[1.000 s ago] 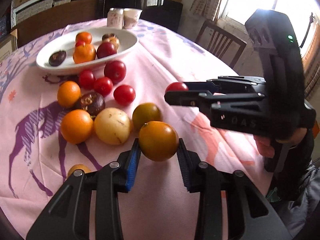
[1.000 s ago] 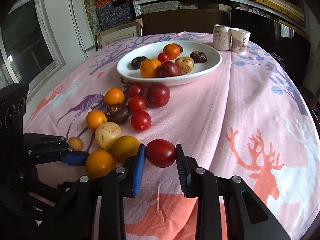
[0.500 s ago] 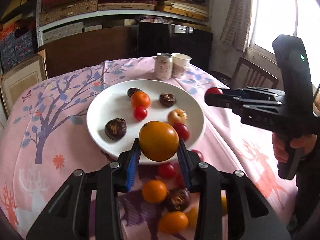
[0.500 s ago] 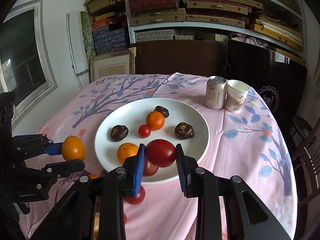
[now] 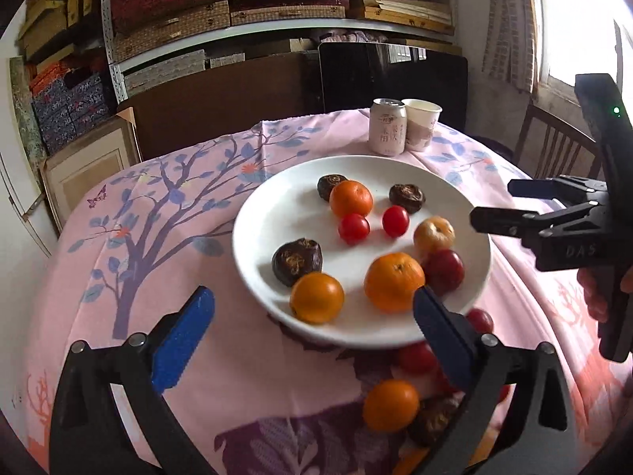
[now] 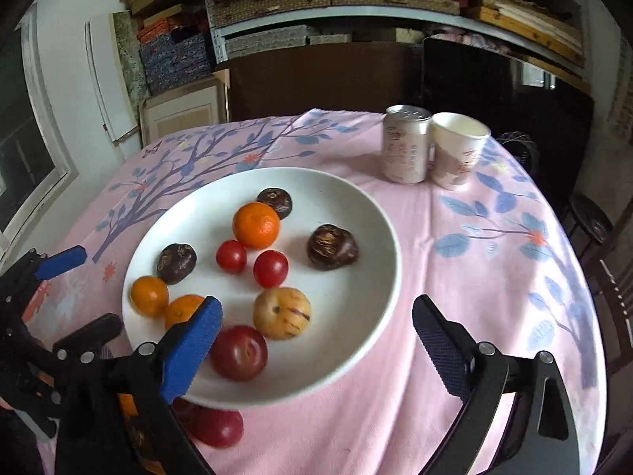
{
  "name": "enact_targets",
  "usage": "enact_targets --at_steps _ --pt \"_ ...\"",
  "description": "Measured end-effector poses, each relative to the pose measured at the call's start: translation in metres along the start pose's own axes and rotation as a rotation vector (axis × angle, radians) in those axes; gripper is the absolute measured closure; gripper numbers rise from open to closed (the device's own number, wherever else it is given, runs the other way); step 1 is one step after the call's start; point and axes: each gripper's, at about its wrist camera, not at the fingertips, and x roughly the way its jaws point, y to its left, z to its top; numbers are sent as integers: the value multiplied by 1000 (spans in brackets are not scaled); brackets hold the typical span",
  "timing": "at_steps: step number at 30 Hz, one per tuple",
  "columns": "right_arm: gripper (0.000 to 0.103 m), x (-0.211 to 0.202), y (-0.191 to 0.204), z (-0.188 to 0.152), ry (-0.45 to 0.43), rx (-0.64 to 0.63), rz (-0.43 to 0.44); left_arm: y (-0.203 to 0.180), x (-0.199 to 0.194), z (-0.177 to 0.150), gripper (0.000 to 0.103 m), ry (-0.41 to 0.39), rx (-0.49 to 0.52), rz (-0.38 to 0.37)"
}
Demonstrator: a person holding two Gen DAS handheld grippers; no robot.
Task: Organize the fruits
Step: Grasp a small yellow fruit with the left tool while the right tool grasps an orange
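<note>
The left gripper (image 5: 312,316) stands with its blue-padded jaws wide apart, having just opened, and nothing sits between them. Ahead of it, the round orange citrus fruit (image 5: 316,297) lies near the front rim of the wide white ceramic plate (image 5: 253,237), just beside a dark wrinkled fruit (image 5: 296,261). The plate rests on the pink tablecloth printed with trees (image 5: 158,217). The right gripper (image 6: 316,336) is likewise spread wide, having just opened, and grips nothing. The dark red plum (image 6: 238,352) lies on the plate at its near edge, touching a yellow speckled fruit (image 6: 281,312). A silver drink can (image 6: 406,143) and white paper cup (image 6: 459,150) stand beyond the plate.
</note>
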Motion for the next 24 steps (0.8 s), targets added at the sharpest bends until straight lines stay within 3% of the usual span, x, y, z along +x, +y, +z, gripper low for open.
enact_targets --at_steps 2,5,8,12,15,16,18,20,21,24 --pt "5 -27 0 -22 -12 0 15 -3 -27 -17 5 -9 21 11" --pt "5 -55 4 -62 7 12 75 -7 -61 -53 5 13 -33 68" --pt "5 -65 19 -96 70 -38 119 -16 -79 -85 5 89 -33 -19" --pt "5 -58 47 -120 119 -141 104 -39 -76 -110 5 136 57 -11" --pt "6 -46 60 -128 153 -169 128 -46 -58 -120 5 200 22 -19" --pt "12 -41 64 -130 183 -179 141 -48 -53 -123 6 215 25 -46" --pt "30 -39 68 -130 196 -193 158 -52 -48 -126 25 248 38 -86" --pt "49 -41 71 -129 181 -190 198 -58 -54 -127 69 222 62 -106" --pt "64 -43 73 -130 183 -185 223 -61 -57 -129 74 216 81 -105" --pt "65 -49 80 -133 178 -204 220 -65 -63 -130 77 218 93 -122"
